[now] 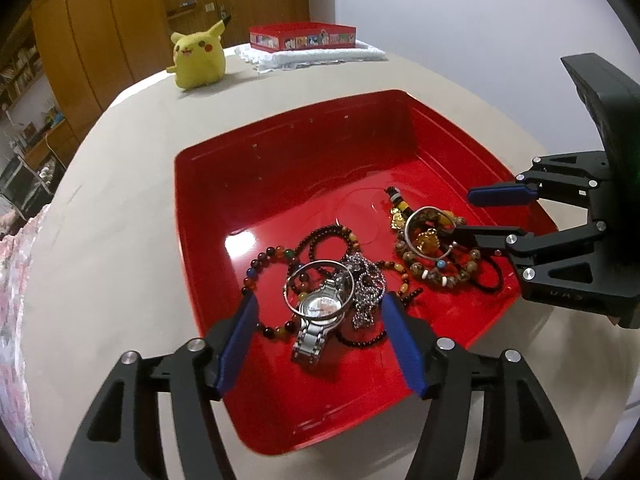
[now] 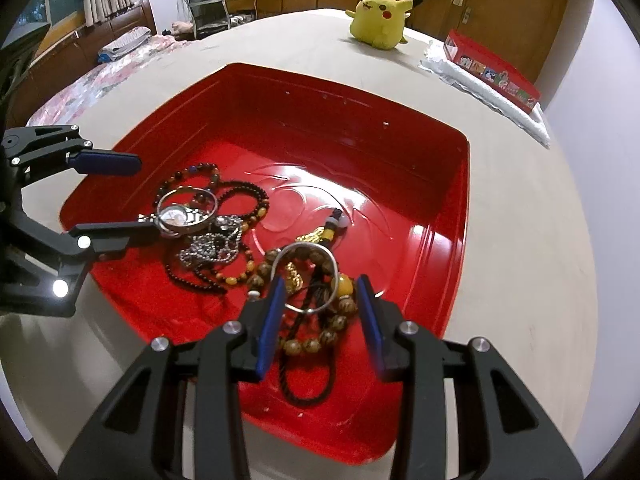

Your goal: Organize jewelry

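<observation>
A red tray (image 1: 280, 168) on the beige table holds two heaps of jewelry. In the left heap a silver watch (image 1: 318, 312) lies under a silver bangle (image 1: 320, 284), with coloured bead bracelets (image 1: 272, 256) and a ball chain (image 1: 368, 292) around them. My left gripper (image 1: 320, 298) is open, its blue pads on either side of the watch and apart from it. The right heap has a second silver bangle (image 2: 308, 280), brown bead bracelets (image 2: 320, 340), a gold charm (image 2: 294, 276) and a black cord (image 2: 308, 384). My right gripper (image 2: 321, 280) straddles that bangle, which rests against one pad only.
A yellow plush toy (image 1: 198, 60) stands at the table's far side. Beside it is a red box (image 1: 302, 38) on a folded white cloth (image 1: 312, 56). Floral fabric (image 1: 16, 320) borders the table on the left. Wooden cupboards stand behind.
</observation>
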{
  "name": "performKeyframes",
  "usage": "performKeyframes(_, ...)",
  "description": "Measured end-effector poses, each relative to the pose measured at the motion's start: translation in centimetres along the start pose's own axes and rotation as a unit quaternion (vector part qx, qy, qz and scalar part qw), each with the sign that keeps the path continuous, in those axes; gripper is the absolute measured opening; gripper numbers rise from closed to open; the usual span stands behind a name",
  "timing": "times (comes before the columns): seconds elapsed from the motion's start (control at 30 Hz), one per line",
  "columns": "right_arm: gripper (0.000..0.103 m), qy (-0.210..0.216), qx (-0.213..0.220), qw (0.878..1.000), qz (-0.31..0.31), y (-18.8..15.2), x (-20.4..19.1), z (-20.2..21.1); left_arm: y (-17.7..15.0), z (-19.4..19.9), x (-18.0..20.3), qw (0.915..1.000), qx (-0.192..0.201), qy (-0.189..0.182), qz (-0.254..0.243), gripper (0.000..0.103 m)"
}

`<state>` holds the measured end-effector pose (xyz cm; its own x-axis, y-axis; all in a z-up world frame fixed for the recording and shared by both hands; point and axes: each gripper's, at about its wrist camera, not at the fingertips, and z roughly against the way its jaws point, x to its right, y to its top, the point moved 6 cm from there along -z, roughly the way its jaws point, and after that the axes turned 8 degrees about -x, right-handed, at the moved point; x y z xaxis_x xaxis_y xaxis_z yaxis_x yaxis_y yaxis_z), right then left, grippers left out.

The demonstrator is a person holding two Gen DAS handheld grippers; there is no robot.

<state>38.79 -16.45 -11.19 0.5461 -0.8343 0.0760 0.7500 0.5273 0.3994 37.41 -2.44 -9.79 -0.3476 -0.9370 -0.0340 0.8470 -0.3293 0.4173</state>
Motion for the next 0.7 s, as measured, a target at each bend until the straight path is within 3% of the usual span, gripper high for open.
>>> performKeyframes(0.2, 0.039, 0.014, 0.017, 1.0, -0.015, -1.0, 0.0, 2.0, -1.3, 2.5, 0.1, 0.9998, 0.02, 0.006, 0.006, 0.083)
performKeyframes(0.3, 0.045, 0.029, 0.031, 0.999, -0.029, -1.7, 0.0, 3.5, -2.2, 4.1, -0.1, 0.9994, 0.032, 0.006, 0.015, 0.088)
performKeyframes(0.4, 0.055, 0.042, 0.045, 0.997, -0.044, -2.6, 0.0, 5.2, -3.5, 5.7, -0.2, 0.9988, 0.041, 0.006, 0.027, 0.096)
performKeyframes(0.57, 0.088, 0.059, 0.06, 0.994, -0.07, -4.4, -0.7, 8.1, -6.0, 8.2, 0.1, 0.9985, 0.044, 0.012, 0.029, 0.099)
performKeyframes(0.7, 0.093, 0.071, 0.064, 0.992, -0.08, -5.7, -1.5, 10.3, -7.7, 10.0, 0.4, 0.9978, 0.041, 0.038, 0.036, 0.099)
